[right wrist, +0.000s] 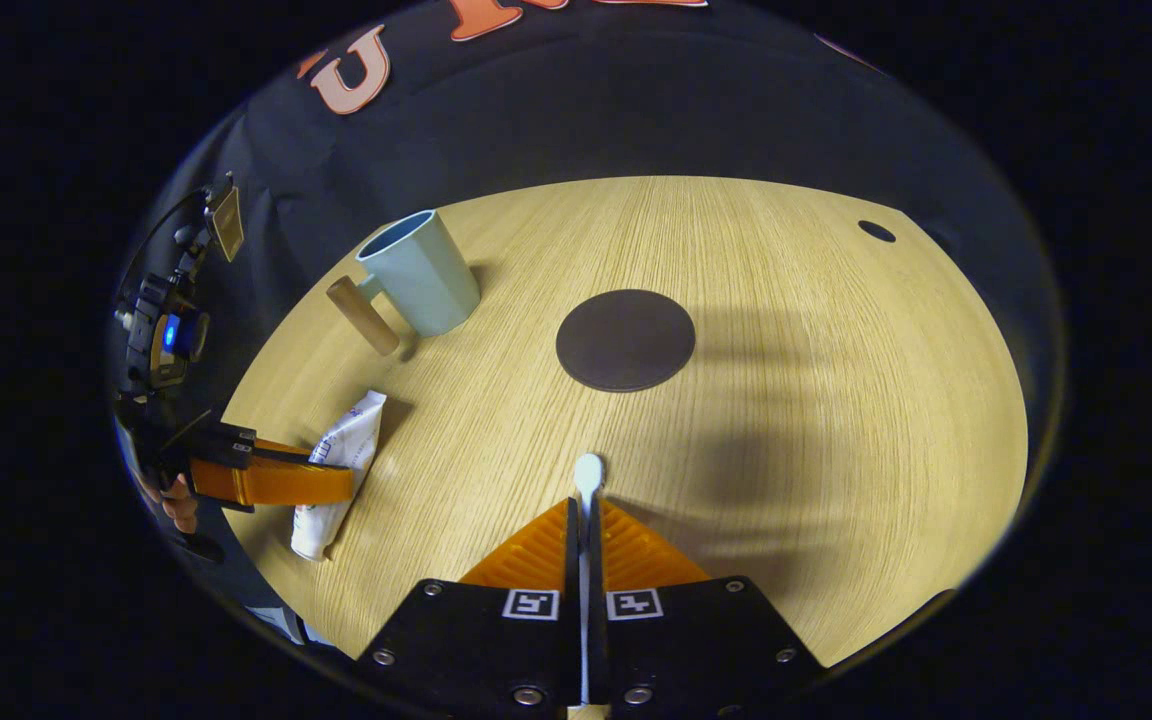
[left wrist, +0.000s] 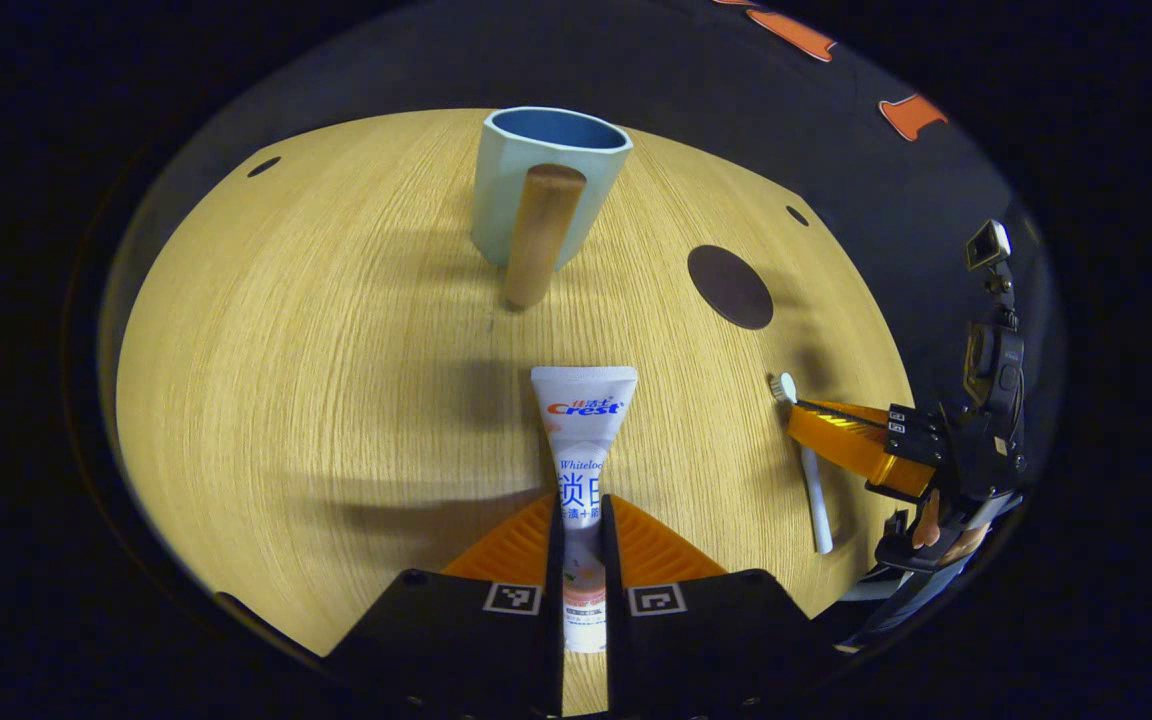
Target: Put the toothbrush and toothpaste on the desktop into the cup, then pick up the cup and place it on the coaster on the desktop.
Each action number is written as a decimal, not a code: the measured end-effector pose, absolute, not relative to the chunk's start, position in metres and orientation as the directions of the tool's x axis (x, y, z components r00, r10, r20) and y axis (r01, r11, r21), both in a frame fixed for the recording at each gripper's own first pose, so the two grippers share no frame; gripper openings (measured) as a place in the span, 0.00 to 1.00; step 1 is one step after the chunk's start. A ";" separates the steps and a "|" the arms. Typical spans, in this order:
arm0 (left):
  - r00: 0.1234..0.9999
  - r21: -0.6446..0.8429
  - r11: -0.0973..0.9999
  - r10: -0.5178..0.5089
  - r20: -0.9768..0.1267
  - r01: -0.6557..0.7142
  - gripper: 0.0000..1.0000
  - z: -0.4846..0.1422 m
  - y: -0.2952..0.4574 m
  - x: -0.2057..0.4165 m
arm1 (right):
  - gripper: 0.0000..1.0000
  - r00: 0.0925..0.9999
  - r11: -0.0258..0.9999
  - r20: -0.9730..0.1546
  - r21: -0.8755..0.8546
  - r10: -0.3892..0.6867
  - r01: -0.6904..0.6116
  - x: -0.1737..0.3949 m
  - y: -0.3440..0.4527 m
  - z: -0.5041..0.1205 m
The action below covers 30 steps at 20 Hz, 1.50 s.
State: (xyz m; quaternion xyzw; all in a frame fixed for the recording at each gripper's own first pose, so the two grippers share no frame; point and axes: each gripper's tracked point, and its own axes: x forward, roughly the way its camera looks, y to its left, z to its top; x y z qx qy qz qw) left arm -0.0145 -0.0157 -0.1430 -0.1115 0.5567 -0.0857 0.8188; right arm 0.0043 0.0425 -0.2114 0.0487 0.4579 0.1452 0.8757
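I have my left gripper (left wrist: 583, 520) clamped on the white toothpaste tube (left wrist: 582, 440) and my right gripper (right wrist: 583, 520) on the slim white toothbrush (right wrist: 587, 478), both low over the wooden desktop (right wrist: 786, 400); next, I judge, each lifts toward the far pale-blue wooden-handled cup (left wrist: 548, 180).

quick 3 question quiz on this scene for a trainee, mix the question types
1. True or false: the toothpaste already stands inside the cup.
2. Multiple choice: what is the right gripper closed on? A) the cup's handle B) the toothbrush C) the coaster
3. Fill in: the left gripper has its jaws closed on the ____.

Key:
1. False; the tube lies on the desktop and the cup looks empty.
2. B
3. toothpaste
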 end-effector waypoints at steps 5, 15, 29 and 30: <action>0.448 -0.279 0.960 -0.256 -0.856 0.015 0.17 -0.143 -0.016 -0.005 | 0.02 0.599 0.949 -0.737 0.229 0.314 -0.217 0.006 0.043 -0.202; 0.661 -0.293 0.951 -0.283 -0.695 0.099 0.17 -0.119 -0.013 0.026 | 0.01 0.706 0.919 -0.595 0.320 0.385 -0.232 0.007 0.039 -0.158; 0.816 -0.258 0.953 -0.274 -0.509 0.159 0.16 -0.080 -0.003 0.051 | 0.01 0.830 0.891 -0.372 0.349 0.416 -0.290 0.016 0.040 -0.116; 0.827 -0.251 0.954 -0.270 -0.493 0.162 0.16 -0.076 -0.003 0.055 | 0.01 0.839 0.890 -0.354 0.352 0.414 -0.291 0.016 0.037 -0.111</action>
